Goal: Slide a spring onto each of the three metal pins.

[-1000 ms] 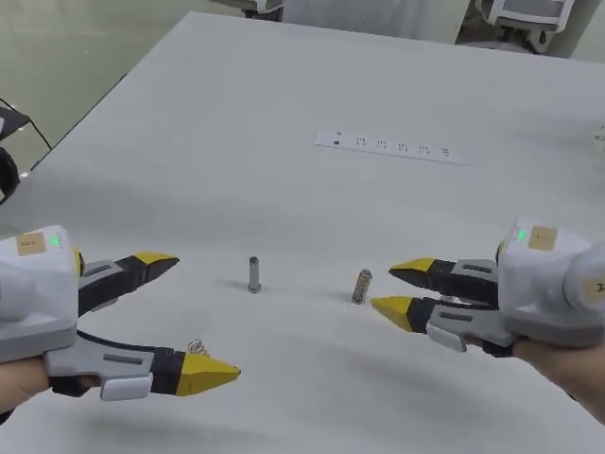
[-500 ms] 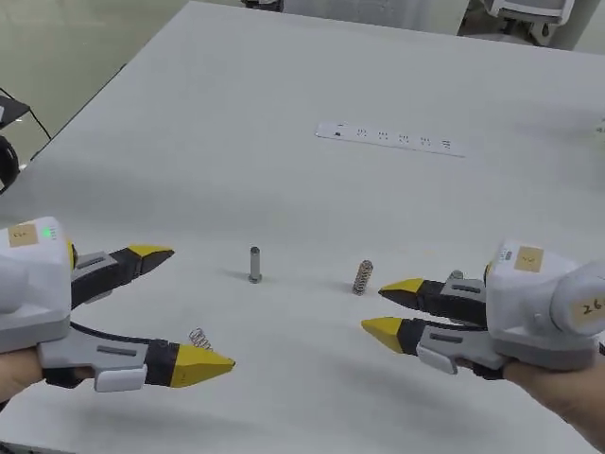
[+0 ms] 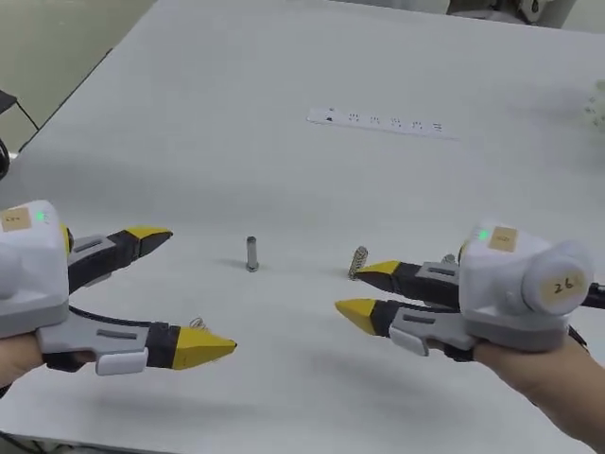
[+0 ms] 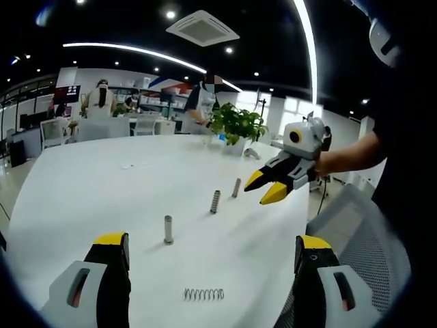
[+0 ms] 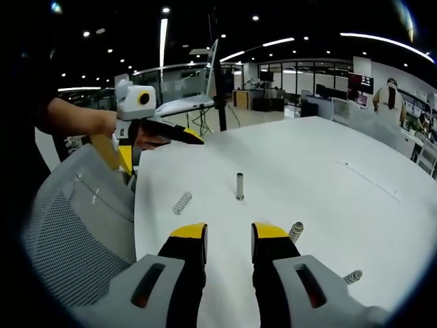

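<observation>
White table spreads wide and pale under both tools, with an open-plan office behind it in the two gripper views.

At the table's 8 o'clock side in the head view, the left gripper hovers with its yellow-tipped black jaws spread wide and nothing between them. A loose steel coil spring lies flat on the table just beside the tip of the nearer jaw. In the left gripper view it rests at 6 o'clock, between the two jaw tips.

At the 4 o'clock side, the right gripper points toward 9 o'clock. Its jaws are parted by only a narrow gap and hold nothing. Just beyond the farther jaw tip, at about 12 o'clock from it, stands a short metal pin with a spring sleeved over it.

A bare grey metal pin stands upright near the table's middle, between the grippers, at about 1 o'clock from the left jaws and 10 o'clock from the right ones.

A third small metal pin stands past the sleeved one in the left gripper view. Whether it carries a spring I cannot tell.

Far off at 12 o'clock lies a long white power strip. A leafy green potted plant rises beyond the table's far edge. A grey mesh chair sits at 8 o'clock in the right gripper view.
</observation>
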`<state>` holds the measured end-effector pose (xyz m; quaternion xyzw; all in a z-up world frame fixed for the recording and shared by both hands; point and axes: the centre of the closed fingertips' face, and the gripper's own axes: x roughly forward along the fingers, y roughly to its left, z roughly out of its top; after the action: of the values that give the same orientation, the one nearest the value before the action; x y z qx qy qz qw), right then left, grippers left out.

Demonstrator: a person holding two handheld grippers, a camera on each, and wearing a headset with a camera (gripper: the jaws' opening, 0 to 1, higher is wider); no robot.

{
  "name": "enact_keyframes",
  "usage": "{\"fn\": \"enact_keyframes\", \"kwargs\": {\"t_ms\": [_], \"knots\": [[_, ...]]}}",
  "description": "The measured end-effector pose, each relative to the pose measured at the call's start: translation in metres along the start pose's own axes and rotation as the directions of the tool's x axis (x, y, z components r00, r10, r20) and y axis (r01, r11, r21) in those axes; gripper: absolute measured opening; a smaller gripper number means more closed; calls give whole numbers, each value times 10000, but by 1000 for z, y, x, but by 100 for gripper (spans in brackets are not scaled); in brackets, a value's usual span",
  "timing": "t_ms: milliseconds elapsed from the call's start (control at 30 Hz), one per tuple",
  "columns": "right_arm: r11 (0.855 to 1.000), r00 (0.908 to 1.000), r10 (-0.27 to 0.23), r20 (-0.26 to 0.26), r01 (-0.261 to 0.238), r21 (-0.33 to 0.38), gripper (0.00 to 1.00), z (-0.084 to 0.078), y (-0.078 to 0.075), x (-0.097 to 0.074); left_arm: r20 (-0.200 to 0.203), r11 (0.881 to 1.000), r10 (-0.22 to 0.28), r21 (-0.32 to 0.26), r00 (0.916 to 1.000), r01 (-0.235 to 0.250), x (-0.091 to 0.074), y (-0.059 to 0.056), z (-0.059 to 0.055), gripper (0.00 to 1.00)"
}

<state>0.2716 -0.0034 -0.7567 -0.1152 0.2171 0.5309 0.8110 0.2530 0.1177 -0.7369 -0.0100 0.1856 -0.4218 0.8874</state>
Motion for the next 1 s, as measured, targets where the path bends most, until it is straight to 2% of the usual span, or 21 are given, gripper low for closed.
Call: {"fn": "enact_keyframes", "kwargs": {"t_ms": [100, 267, 600, 700, 900, 1000], "knots": [[9998, 10000, -93, -6, 94, 163, 24, 2, 5, 3, -33, 10000, 14, 53, 10000, -13, -1, 2, -2, 98], [9994, 9999, -129, -88, 131, 315, 23, 3, 18, 14, -99, 9997, -232, 5, 9997, 232, -3, 2, -5, 98], [9991, 9998, 144, -111, -139, 398, 23, 15, 59, 64, -37, 9972, -743, 109, 9972, 744, -10, 3, -2, 98], [9980, 9996, 289, -69, -284, 558, 23, 19, 71, 81, -106, 9955, -924, 186, 9957, 926, -13, 4, -4, 98], [9985, 9990, 316, -313, -301, 465, 22, 17, 84, 103, -215, 9921, -1215, 295, 9924, 1221, -17, 7, -7, 98], [9986, 9977, 293, -610, -264, 463, 21, 8, 88, 113, -222, 9915, -1246, 343, 9920, 1253, -18, 8, -7, 98]]}}
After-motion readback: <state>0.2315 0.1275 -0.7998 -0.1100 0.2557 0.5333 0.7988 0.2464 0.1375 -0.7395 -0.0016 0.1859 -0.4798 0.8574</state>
